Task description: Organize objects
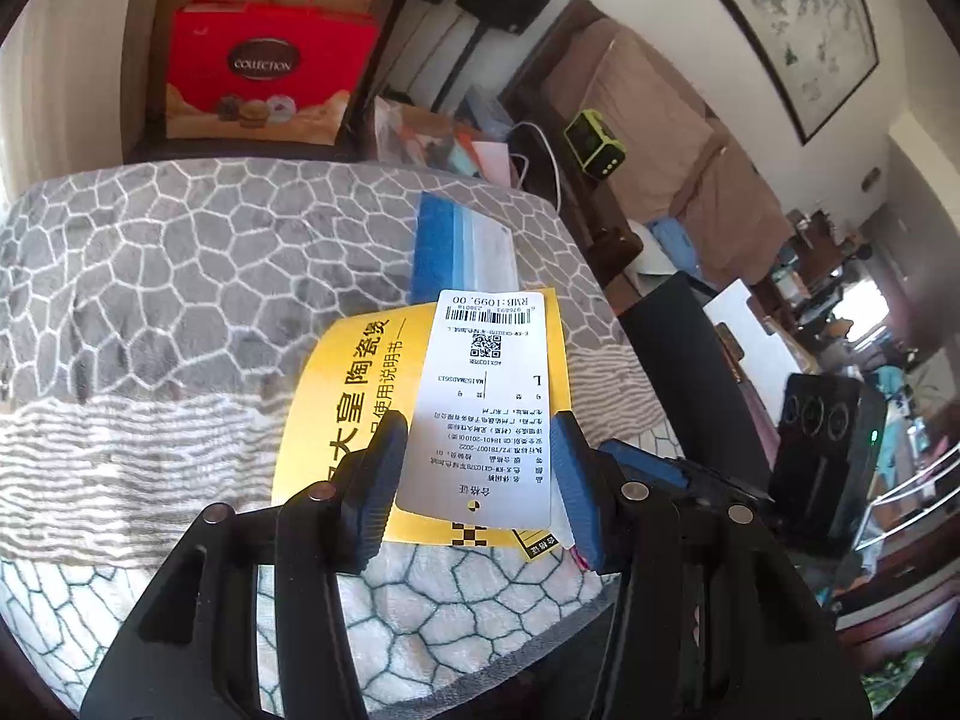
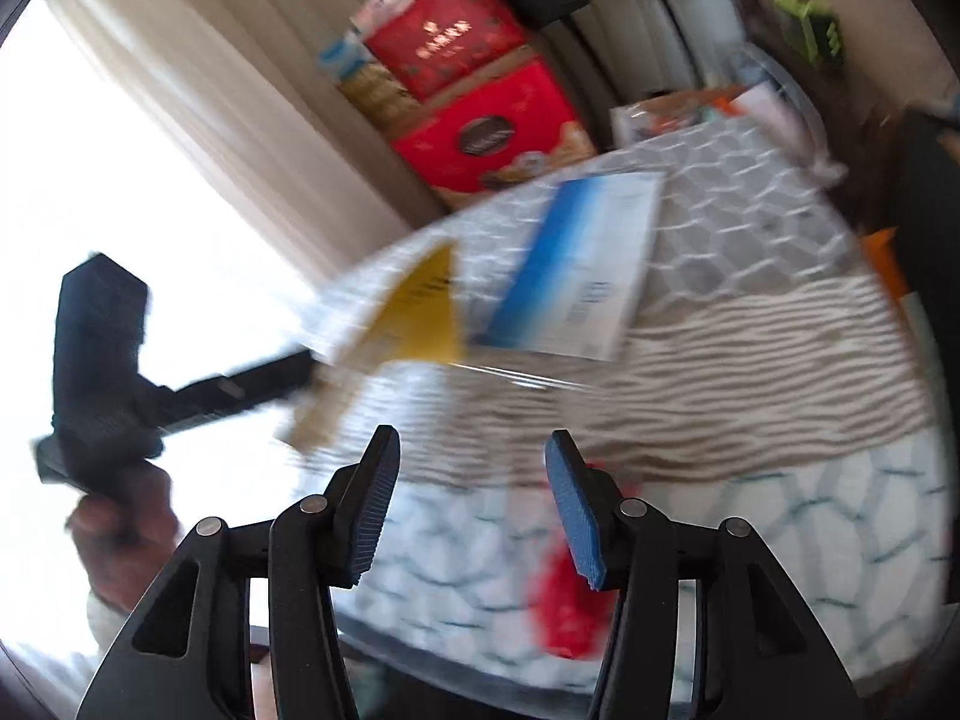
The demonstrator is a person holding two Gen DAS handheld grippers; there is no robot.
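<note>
A white tag [image 1: 480, 408] over a yellow booklet [image 1: 354, 396] is grasped in the left gripper [image 1: 480, 480] jaws; the right gripper [image 2: 474, 504] jaws are released above the blanket [image 2: 750, 360].

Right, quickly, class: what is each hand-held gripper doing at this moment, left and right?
Left hand-held gripper: closed on the white tag, by the look of it.
Right hand-held gripper: open, holding nothing.

the red box [image 1: 258, 75] reads "collection" on a dark oval. the white tag [image 1: 480, 408] shows "rmb:1099.00", a barcode, a qr code and "l". the yellow booklet [image 1: 354, 384] bears "陶瓷煲".
</note>
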